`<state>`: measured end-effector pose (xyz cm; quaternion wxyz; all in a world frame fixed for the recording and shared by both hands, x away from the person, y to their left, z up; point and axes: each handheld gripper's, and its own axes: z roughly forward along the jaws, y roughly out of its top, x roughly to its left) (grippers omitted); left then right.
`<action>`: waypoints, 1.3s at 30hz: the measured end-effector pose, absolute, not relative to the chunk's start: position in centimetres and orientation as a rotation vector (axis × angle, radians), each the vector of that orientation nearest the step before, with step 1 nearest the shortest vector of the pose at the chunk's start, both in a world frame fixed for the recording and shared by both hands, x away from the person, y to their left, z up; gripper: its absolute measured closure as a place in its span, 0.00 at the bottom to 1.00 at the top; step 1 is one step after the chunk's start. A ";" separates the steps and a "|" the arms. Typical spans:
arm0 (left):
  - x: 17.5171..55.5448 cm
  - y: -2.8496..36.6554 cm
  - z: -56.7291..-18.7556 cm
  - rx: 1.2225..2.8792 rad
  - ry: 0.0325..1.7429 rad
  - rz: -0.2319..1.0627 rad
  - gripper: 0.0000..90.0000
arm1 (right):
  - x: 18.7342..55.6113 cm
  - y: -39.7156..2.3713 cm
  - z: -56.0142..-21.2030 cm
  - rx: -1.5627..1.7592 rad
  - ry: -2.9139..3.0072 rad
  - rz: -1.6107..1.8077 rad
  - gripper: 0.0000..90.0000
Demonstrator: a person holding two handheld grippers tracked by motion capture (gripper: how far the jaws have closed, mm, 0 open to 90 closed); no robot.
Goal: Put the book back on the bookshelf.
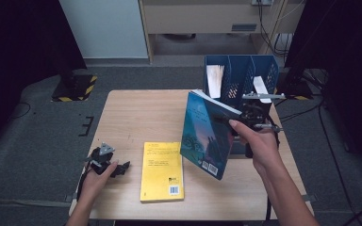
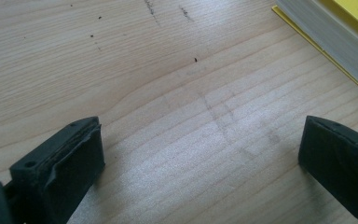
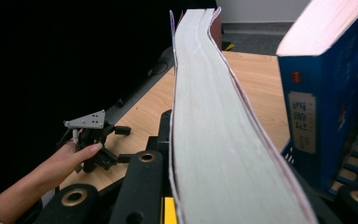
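The spine of the dark blue book (image 3: 307, 116), standing in the blue file rack (image 3: 354, 161) in the right gripper view, carries a pale label with the Chinese characters 西游记 set vertically, beneath a small red seal too small to read. The yellow book (image 1: 162, 170) on the tabletop (image 1: 127, 117) bears a barcode and lines of print, both illegible. The teal book's (image 1: 206, 136) back cover shows a barcode, likewise unreadable.

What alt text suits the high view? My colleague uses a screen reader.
The right gripper holds a blue book upright above a wooden table, before a blue file rack. A yellow book lies flat; the left gripper rests nearby.
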<state>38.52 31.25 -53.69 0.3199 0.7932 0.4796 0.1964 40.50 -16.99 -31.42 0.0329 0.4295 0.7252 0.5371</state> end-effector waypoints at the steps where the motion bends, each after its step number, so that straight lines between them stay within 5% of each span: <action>1: 38.5 31.3 -53.7 2.085 1.261 0.516 0.00 | 40.5 -17.2 -31.3 1.325 2.229 1.654 0.82; 39: 38.6 31.2 -53.7 2.086 1.259 0.516 0.00 | 40.3 -23.2 -28.4 1.443 2.086 1.702 0.81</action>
